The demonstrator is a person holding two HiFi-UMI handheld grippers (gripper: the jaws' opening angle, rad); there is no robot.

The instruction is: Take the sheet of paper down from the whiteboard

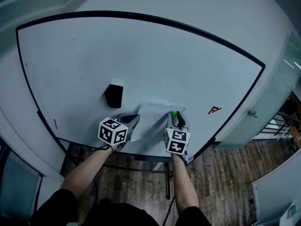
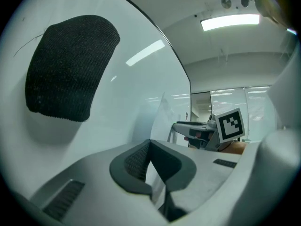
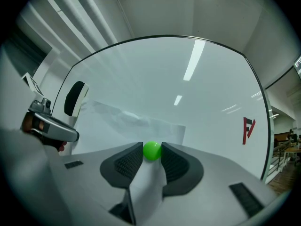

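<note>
1. While it fills most of the head view, the whiteboard (image 1: 141, 55) has a thin black frame, and its lower edge sits just above the two forearms.
2. Low in the middle of that view, the sheet of paper (image 1: 151, 121) lies against the board between the two grippers. Its upper edge looks rumpled.
3. At the sheet's left edge, the left gripper (image 1: 133, 121) has its dark pads closed on the paper. In the left gripper view a strip of paper shows pinched between them.
4. At the sheet's upper right corner, the right gripper (image 1: 176, 119) has its pads pressed on either side of the magnet, with paper lying under them.
5. Upper left of the sheet, and apart from it, a black eraser (image 1: 114, 95) sticks to the board.
6. Right of the grippers, a small red mark (image 1: 214, 109) shows on the board.
7. Smallest is the green magnet (image 3: 151, 150), a round ball on the sheet.
</note>
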